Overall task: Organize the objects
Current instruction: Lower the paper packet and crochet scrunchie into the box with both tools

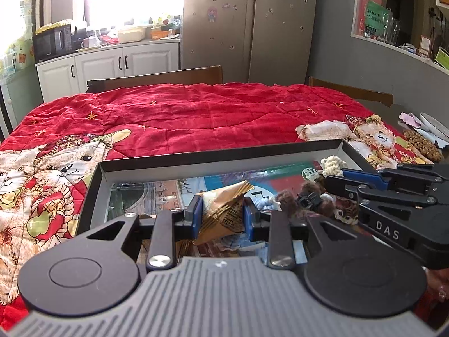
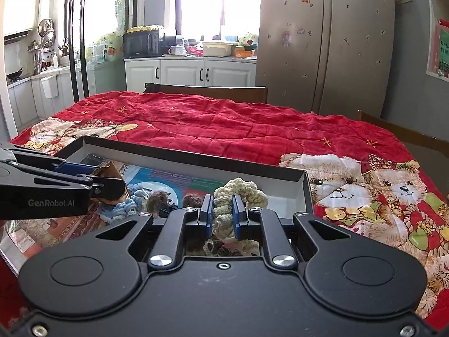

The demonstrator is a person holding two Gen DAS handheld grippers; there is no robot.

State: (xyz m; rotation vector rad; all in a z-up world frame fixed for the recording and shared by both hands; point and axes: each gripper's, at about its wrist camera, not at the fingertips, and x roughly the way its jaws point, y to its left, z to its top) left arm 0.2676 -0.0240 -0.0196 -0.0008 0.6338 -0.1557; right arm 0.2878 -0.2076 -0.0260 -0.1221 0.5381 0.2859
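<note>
the left gripper [image 1: 221, 214] is clamped on a gold-brown snack packet [image 1: 224, 210]; the right gripper [image 2: 221, 214] is pinched nearly closed on a cream crocheted scrunchie [image 2: 238, 193]. both hang over a shallow dark-rimmed box [image 1: 224, 151] on the red bear quilt [image 1: 182, 118], holding blue [image 2: 132, 205] and brown scrunchies [image 2: 157, 199].

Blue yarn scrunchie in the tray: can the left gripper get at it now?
Probably not: the left gripper is shut on a gold wrapper, so its jaws are full, though the blue scrunchie lies just ahead.
</note>
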